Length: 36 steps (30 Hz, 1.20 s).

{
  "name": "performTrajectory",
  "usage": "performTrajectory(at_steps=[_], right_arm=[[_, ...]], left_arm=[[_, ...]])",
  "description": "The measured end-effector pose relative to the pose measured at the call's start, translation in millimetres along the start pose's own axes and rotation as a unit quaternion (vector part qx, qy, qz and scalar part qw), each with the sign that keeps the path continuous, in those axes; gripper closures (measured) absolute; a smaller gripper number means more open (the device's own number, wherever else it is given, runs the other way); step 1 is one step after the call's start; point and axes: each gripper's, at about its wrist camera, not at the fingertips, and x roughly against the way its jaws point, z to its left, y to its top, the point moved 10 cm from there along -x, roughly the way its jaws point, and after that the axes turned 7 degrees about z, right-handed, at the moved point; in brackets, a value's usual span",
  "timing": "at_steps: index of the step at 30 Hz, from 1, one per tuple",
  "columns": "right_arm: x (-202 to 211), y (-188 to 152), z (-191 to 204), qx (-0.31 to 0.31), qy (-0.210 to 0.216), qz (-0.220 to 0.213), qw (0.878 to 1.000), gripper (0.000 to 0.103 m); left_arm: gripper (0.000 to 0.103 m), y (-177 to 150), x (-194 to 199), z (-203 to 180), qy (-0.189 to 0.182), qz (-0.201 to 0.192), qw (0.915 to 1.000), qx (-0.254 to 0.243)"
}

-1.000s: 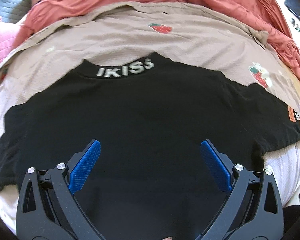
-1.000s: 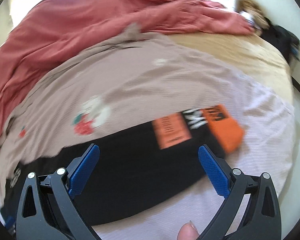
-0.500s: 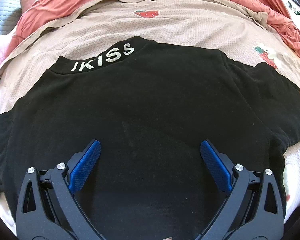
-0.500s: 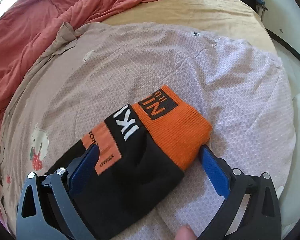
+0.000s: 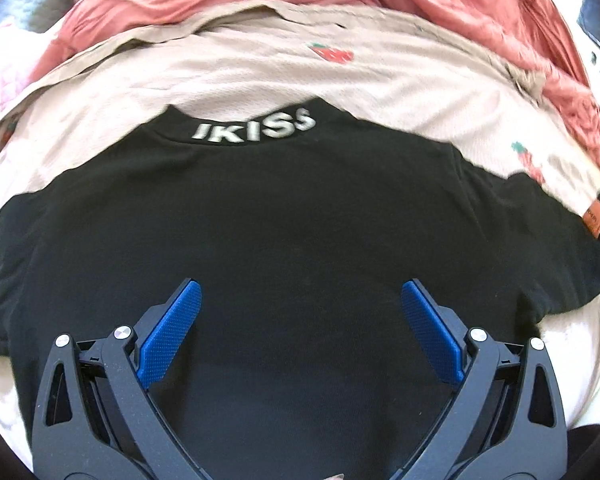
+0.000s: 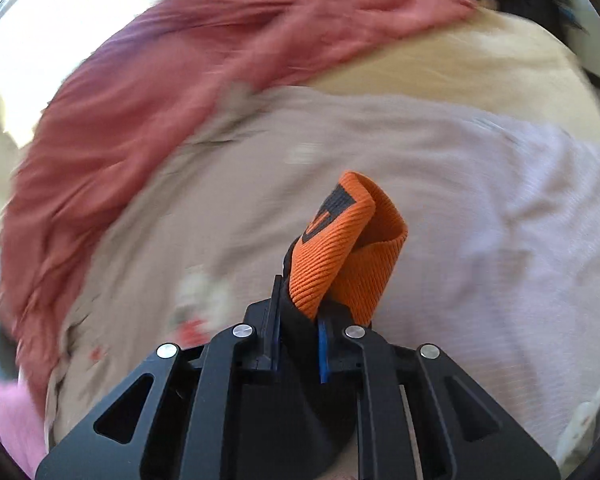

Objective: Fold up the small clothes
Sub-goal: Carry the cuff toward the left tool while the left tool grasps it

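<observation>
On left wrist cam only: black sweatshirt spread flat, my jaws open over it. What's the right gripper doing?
Observer: The right gripper is shut on the sweatshirt's ribbed orange cuff.
Operator: Cuff flat on the bed?
Observer: No, it stands up out of the jaws, curled over at its top.
Operator: What's beyond it?
Observer: The pale waffle-textured blanket, with a crumpled rust-red cloth farther back; that view is motion-blurred.
</observation>
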Motion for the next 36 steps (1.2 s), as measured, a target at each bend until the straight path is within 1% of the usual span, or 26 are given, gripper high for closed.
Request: performTrajectory(at_steps=[1, 2, 3, 5, 7, 9, 10, 11, 12, 15, 16, 18, 19, 20, 21, 22, 23, 25, 26, 27, 28, 30, 31, 34, 35, 36], right_arm=[[1.5, -3.5, 16.0, 0.019, 0.013, 0.0, 1.0, 0.091], [3.4, -9.9, 40.4, 0.053, 0.03, 0.0, 0.998, 0.091], [5.6, -21.1, 68.9, 0.095, 0.048, 0.001, 0.994, 0.091], [6.5, -41.3, 105.0, 0.148, 0.071, 0.009, 0.986, 0.091], [3.6, -71.5, 144.5, 0.207, 0.096, 0.025, 0.973, 0.091], [1.7, -103.2, 172.6, 0.26, 0.104, 0.033, 0.96, 0.091], [-1.2, -126.8, 187.9, 0.293, 0.105, 0.042, 0.949, 0.091], [-4.1, -145.1, 197.8, 0.316, 0.105, 0.05, 0.942, 0.091], [-8.9, -168.1, 208.5, 0.349, 0.101, 0.06, 0.93, 0.09], [-18.1, -211.6, 222.4, 0.408, 0.091, 0.08, 0.905, 0.088], [-22.5, -218.8, 225.3, 0.416, 0.091, 0.088, 0.9, 0.087], [-26.7, -234.2, 229.8, 0.434, 0.097, 0.105, 0.89, 0.079], [-25.4, -236.4, 232.3, 0.437, 0.106, 0.111, 0.886, 0.071], [-21.3, -236.3, 235.2, 0.435, 0.117, 0.114, 0.886, 0.064], [-12.8, -231.8, 238.9, 0.424, 0.14, 0.117, 0.887, 0.048], [-6.6, -228.0, 239.7, 0.417, 0.154, 0.116, 0.888, 0.038], [2.8, -216.4, 241.5, 0.401, 0.173, 0.111, 0.893, 0.037], [11.6, -201.1, 238.2, 0.382, 0.177, 0.1, 0.901, 0.037], [11.1, -188.6, 231.7, 0.372, 0.165, 0.094, 0.909, 0.036], [7.2, -181.0, 227.8, 0.368, 0.153, 0.093, 0.912, 0.036], [-0.2, -168.0, 213.5, 0.361, 0.117, 0.09, 0.921, 0.036], [-11.8, -154.3, 193.8, 0.345, 0.08, 0.097, 0.93, 0.036], [-15.6, -151.1, 187.2, 0.338, 0.072, 0.1, 0.933, 0.036], [-20.5, -141.7, 171.1, 0.322, 0.055, 0.105, 0.939, 0.036], [-21.0, -140.8, 168.5, 0.318, 0.054, 0.106, 0.941, 0.036], [-23.0, -141.4, 167.9, 0.316, 0.055, 0.108, 0.941, 0.036]], left_arm=[[0.009, 0.5, 2.6, 3.8, -0.002, -0.002, 1.0, 0.007], [0.009, 1.0, 6.5, 10.3, -0.003, -0.005, 0.9998, 0.017], [0.009, 1.8, 10.1, 16.6, -0.005, -0.009, 0.9996, 0.027], [0.009, 2.3, 16.8, 31.4, -0.005, -0.014, 0.9987, 0.048], [0.009, 2.7, 22.9, 49.7, -0.008, -0.019, 0.997, 0.074], [0.009, 1.9, 27.6, 64.0, -0.009, -0.023, 0.9956, 0.09], [0.009, 1.6, 29.6, 70.8, -0.009, -0.024, 0.9948, 0.098], [0.009, 2.1, 31.6, 79.7, -0.01, -0.025, 0.9937, 0.109], [0.009, 1.6, 32.9, 86.1, -0.012, -0.025, 0.9927, 0.118], [0.009, -0.7, 37.1, 100.1, -0.018, -0.026, 0.9903, 0.135], [0.009, -1.3, 38.8, 103.1, -0.019, -0.027, 0.9898, 0.138], [0.009, -2.4, 41.2, 108.9, -0.023, -0.029, 0.9885, 0.147], [0.009, -3.1, 41.7, 110.6, -0.024, -0.028, 0.9881, 0.149], [0.009, -3.7, 41.1, 111.1, -0.029, -0.026, 0.9872, 0.154], [0.009, -4.2, 40.8, 110.6, -0.033, -0.025, 0.9866, 0.158], [0.009, -4.2, 40.4, 108.9, -0.038, -0.023, 0.9861, 0.16], [0.009, -4.3, 40.2, 104.9, -0.047, -0.021, 0.9857, 0.161], [0.009, -5.6, 39.3, 92.3, -0.065, -0.013, 0.9856, 0.156], [0.009, -6.5, 38.2, 83.6, -0.078, -0.007, 0.9851, 0.153], [0.009, -7.5, 36.8, 74.3, -0.094, 0.0, 0.984, 0.152], [0.009, -8.3, 34.7, 64.8, -0.111, 0.007, 0.982, 0.152], [0.009, -9.5, 30.1, 42.5, -0.147, 0.021, 0.9774, 0.151], [0.009, -9.6, 27.7, 32.8, -0.158, 0.028, 0.9758, 0.149], [0.016, -5.8, 21.8, -0.1, -0.196, 0.044, 0.9685, 0.147], [0.021, -4.8, 19.7, -6.7, -0.193, 0.046, 0.9698, 0.142], [0.032, -4.0, 16.3, -11.0, -0.179, 0.046, 0.9735, 0.134]])
